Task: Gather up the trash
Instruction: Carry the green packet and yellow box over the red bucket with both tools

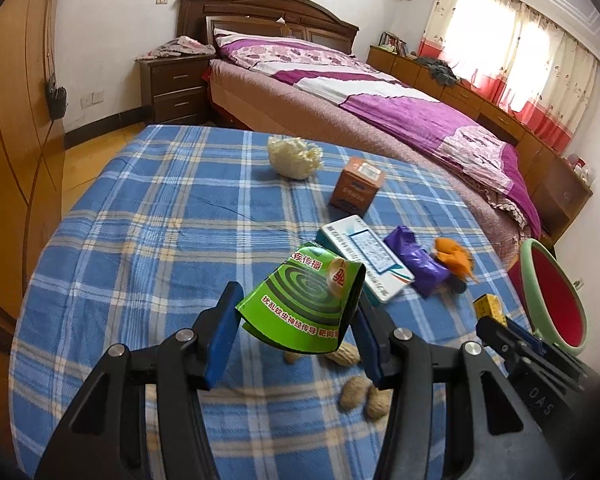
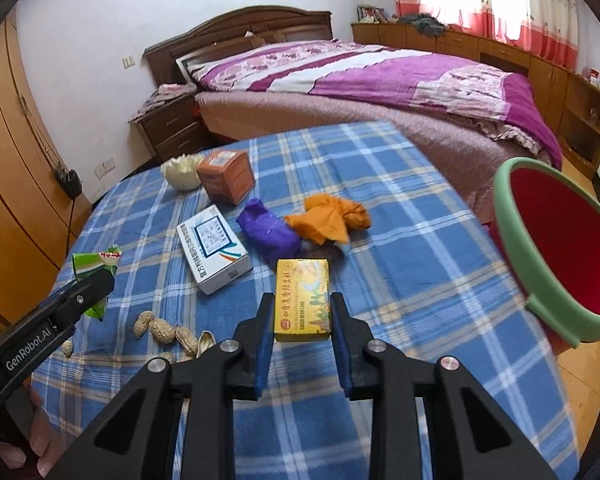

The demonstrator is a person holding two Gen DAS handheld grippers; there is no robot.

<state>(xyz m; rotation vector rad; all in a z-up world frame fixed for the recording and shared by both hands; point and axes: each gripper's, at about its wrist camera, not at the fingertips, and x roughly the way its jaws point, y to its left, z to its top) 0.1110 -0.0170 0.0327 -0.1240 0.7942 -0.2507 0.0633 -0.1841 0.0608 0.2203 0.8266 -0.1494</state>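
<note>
My left gripper (image 1: 296, 316) is shut on a green mosquito-coil wrapper (image 1: 304, 300) and holds it above the blue plaid table (image 1: 148, 232). My right gripper (image 2: 302, 312) is shut on a yellow cake box (image 2: 302, 300), lifted over the table. A red bin with a green rim (image 2: 556, 248) stands at the table's right edge. On the table lie a white medicine box (image 2: 214, 254), an orange box (image 2: 226, 176), a purple bag (image 2: 268, 232), an orange cloth (image 2: 328, 218), a cream crumpled paper (image 2: 180, 172) and peanut shells (image 2: 168, 332).
A bed with a purple quilt (image 2: 380, 80) stands beyond the table. A dark nightstand (image 1: 172, 88) is left of it. A wooden wardrobe (image 1: 16, 160) runs along the left. Low cabinets (image 2: 540, 64) line the window wall.
</note>
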